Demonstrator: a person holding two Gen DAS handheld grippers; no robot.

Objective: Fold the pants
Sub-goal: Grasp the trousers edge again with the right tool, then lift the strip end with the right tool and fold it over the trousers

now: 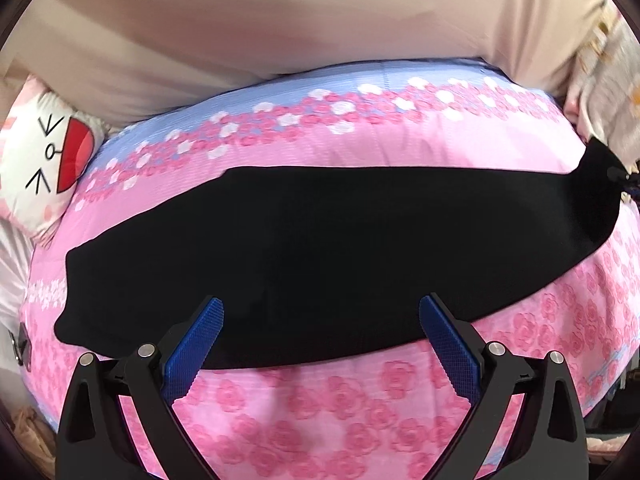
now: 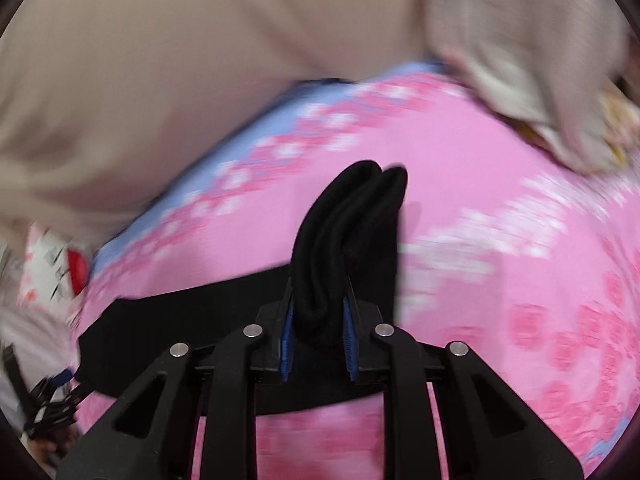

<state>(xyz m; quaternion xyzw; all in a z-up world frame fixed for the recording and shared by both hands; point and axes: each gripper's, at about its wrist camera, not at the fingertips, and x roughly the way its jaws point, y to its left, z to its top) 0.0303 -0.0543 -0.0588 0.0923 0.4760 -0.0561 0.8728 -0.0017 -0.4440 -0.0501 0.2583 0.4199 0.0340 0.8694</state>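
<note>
Black pants point(image 1: 320, 240) lie flat in a long strip across a pink flowered bedspread point(image 1: 320, 400). My left gripper point(image 1: 320, 304) hovers open over the strip's near edge, and its blue pads point(image 1: 196, 344) stand wide apart with nothing between them. In the right wrist view, my right gripper point(image 2: 319, 296) is shut on a bunched end of the pants point(image 2: 352, 208). That end stands up in folds above the fingers. The rest of the cloth point(image 2: 160, 320) trails down and left onto the bed. In the left wrist view the strip's far right end point(image 1: 596, 168) lifts off the bed.
A white cartoon-face pillow point(image 1: 44, 160) sits at the bed's left end. Beige fabric point(image 1: 280, 20) rises behind the bed. A pale checked cloth point(image 2: 540, 80) lies at the far right. The bedspread has a blue band point(image 1: 320, 88) along its far side.
</note>
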